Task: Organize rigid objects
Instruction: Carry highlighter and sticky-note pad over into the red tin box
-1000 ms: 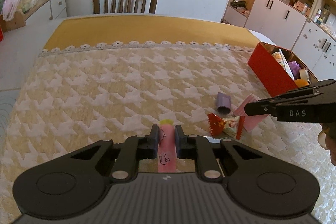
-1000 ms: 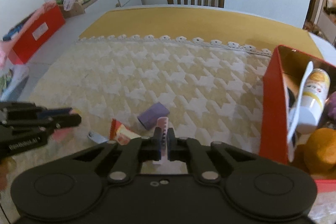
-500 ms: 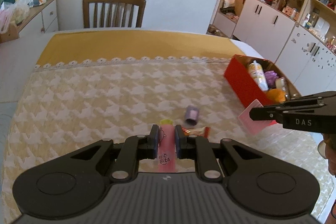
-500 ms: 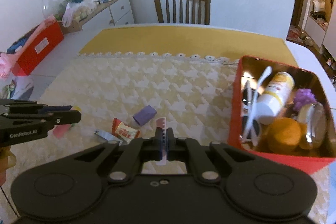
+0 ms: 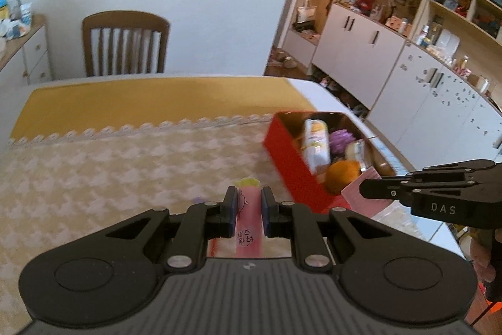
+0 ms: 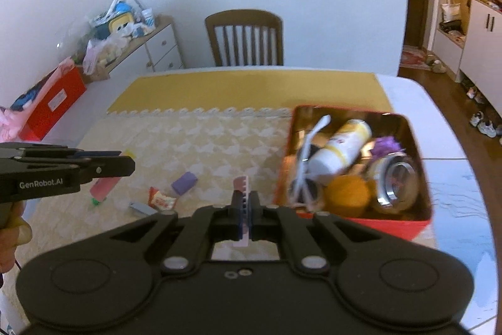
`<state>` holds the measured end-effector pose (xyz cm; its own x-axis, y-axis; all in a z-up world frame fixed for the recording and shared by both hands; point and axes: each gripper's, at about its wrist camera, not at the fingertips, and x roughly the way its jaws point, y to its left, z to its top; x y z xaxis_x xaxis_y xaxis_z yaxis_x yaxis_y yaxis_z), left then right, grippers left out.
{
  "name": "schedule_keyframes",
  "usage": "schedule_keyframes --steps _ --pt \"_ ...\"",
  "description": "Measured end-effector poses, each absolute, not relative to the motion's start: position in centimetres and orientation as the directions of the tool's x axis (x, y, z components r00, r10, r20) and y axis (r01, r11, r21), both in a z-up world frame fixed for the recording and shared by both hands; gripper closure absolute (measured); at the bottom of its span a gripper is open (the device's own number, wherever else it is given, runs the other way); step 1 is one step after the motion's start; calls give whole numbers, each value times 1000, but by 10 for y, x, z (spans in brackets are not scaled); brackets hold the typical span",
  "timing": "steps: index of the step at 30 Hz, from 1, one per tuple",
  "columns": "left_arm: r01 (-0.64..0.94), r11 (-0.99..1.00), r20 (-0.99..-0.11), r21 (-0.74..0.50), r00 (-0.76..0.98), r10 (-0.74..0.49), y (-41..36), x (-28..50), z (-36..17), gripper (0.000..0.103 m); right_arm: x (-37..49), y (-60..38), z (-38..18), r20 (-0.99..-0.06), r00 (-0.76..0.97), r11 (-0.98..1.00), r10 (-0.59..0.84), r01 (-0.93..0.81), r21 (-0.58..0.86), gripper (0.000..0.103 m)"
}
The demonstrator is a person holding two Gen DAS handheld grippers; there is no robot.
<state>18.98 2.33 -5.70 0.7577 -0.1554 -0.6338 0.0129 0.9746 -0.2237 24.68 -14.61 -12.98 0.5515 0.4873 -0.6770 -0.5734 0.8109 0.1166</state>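
My left gripper point(image 5: 248, 203) is shut on a pink tube with a yellow-green cap point(image 5: 248, 218), held above the table; it also shows in the right wrist view point(image 6: 105, 186). My right gripper point(image 6: 244, 206) is shut on a thin pink flat piece point(image 6: 242, 187), seen as a pink card in the left wrist view point(image 5: 360, 198). The red box point(image 6: 351, 220) at the table's right holds a white bottle point(image 6: 339, 146), an orange point(image 6: 345, 193), a jar and a purple item. Both grippers hang left of and near the box.
On the houndstooth cloth point(image 6: 204, 146) lie a purple block point(image 6: 184, 182), a red snack wrapper point(image 6: 160, 198) and a small grey piece point(image 6: 141, 208). A wooden chair point(image 6: 244, 40) stands at the far side. Cabinets point(image 5: 392, 58) line the right wall.
Both grippers have risen and swung right toward the red box, each still holding its item. The loose items on the cloth have dropped out of the left wrist view.
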Motion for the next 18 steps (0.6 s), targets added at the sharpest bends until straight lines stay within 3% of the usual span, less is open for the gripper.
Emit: schedule_keyframes --steps 18 --pt "121 969 -639 -215 733 -233 -88 263 -47 88 304 -216 -118 -648 589 828 483 -547 121 101"
